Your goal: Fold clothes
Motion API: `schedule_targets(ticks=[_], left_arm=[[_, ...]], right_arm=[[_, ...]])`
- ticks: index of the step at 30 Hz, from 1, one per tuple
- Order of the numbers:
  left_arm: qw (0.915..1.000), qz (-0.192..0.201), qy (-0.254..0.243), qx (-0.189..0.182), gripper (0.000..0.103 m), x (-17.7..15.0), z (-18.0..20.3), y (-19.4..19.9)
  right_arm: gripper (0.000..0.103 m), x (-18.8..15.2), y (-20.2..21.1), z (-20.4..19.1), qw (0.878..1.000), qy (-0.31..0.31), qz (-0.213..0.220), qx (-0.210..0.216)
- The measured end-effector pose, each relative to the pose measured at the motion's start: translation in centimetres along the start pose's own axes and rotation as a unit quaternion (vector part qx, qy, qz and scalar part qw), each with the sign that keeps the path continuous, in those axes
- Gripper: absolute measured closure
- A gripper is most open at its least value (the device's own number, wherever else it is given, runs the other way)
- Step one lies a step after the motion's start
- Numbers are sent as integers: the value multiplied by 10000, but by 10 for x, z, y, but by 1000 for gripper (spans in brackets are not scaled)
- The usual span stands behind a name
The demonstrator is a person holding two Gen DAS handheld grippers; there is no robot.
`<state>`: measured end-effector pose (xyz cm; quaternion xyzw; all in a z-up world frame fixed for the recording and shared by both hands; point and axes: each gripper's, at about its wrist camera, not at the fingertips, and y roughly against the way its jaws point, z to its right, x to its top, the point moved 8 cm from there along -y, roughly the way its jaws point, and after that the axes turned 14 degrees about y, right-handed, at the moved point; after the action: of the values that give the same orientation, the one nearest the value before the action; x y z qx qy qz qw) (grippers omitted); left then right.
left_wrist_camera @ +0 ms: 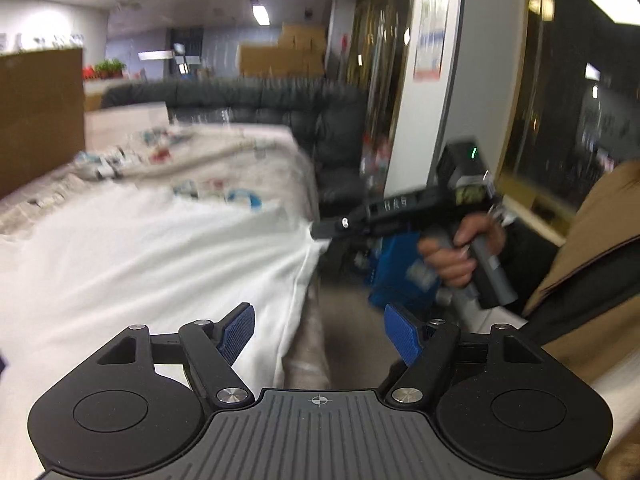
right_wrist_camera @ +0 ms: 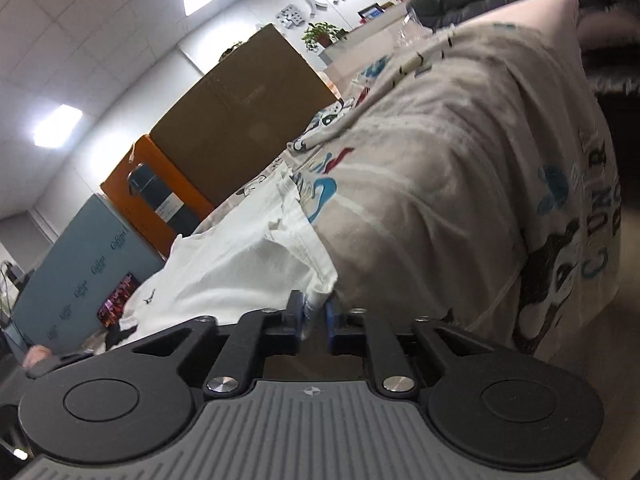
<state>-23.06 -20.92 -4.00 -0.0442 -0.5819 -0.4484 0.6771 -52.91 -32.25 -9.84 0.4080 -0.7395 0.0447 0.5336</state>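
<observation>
- The white shirt lies on the bench, soft, light and floppy.
- My right gripper pinches its corner tight.
- My left gripper has wide, empty jaws; I'd grab another corner.

A big table wears a picture cloth. A white shirt lies on the cloth.

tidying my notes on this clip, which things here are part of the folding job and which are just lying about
In the job:
white garment
right tongs, shut on its edge
left tongs, open
printed cloth under it

Lying about:
brown cardboard box
orange box
black sofa
potted plant
</observation>
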Motion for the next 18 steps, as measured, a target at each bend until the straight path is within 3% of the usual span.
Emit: schedule_targets(ticks=[1,4,7,9,15,18], left_arm=[[9998,183,49,79,29,4,-4,12],[9952,679,318,629,25,21,-33,47],[9811,1133,739,1385,25,45,-75,80],[9651,1386,1155,1901,25,64,-111,95],[9034,1718,2449,3071,25,108,-237,109],[8844,1605,2804,3368,26,119,-292,99]], right_arm=[[61,6,4,1,9999,123,76,-84],[56,30,15,3,9981,448,361,-234],[47,66,2,-2,9963,657,547,-14],[47,88,-20,-11,9946,901,496,168],[44,148,-129,-31,9898,1221,-67,732],[45,167,-192,-30,9901,1153,-416,684]])
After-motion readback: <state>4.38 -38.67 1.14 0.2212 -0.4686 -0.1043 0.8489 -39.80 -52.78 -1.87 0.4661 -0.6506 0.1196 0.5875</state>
